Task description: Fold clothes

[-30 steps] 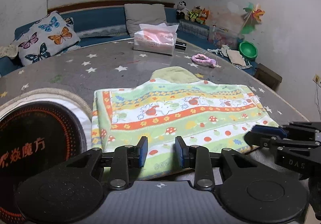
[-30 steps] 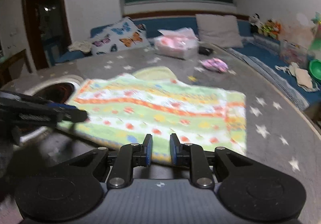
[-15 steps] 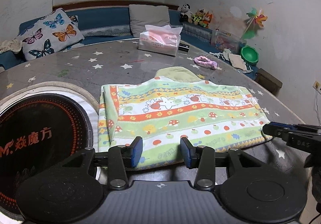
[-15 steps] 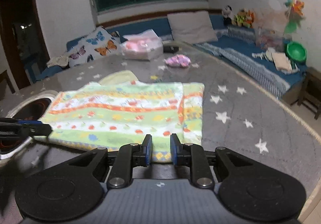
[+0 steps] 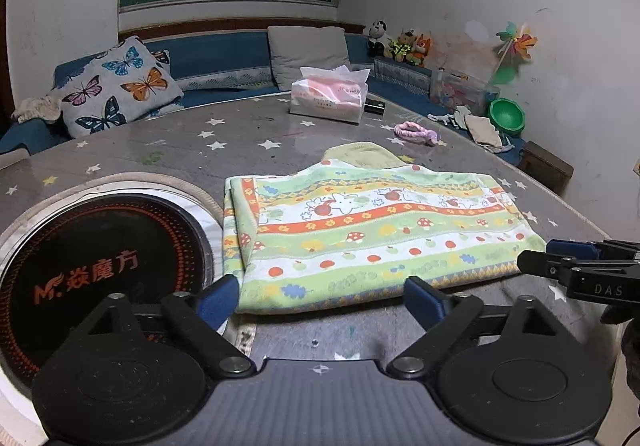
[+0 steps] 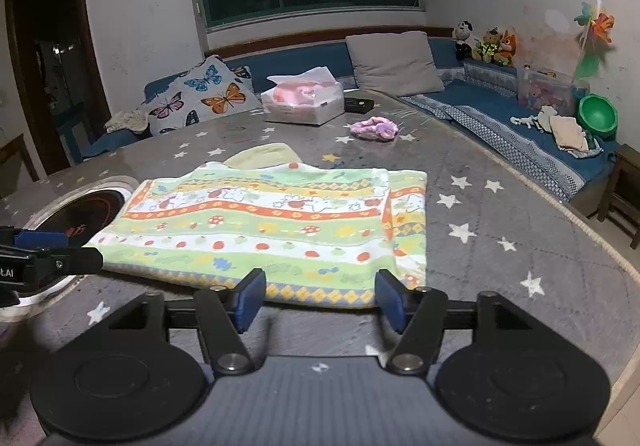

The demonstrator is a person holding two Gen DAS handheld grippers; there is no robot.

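A folded child's garment (image 5: 372,234) with green, orange and white striped print lies flat on the grey star-patterned table (image 5: 240,142); a pale yellow collar part sticks out at its far edge. In the right wrist view the same garment (image 6: 272,222) spreads across the middle. My left gripper (image 5: 320,298) stands open just short of the garment's near left corner, nothing between its fingers. My right gripper (image 6: 318,298) is open too, in front of the near right edge. Each gripper shows at the side of the other's view.
A round black induction hob (image 5: 92,266) is set into the table left of the garment. A tissue pack (image 5: 328,100) and a pink hair band (image 5: 414,132) lie farther back. Behind the table runs a blue bench with cushions (image 5: 120,90). The table edge (image 6: 580,222) curves at right.
Both grippers opened wide; a second ago their fingers were close together. Both drew back from the garment, which now lies flat on the table, free of either gripper.
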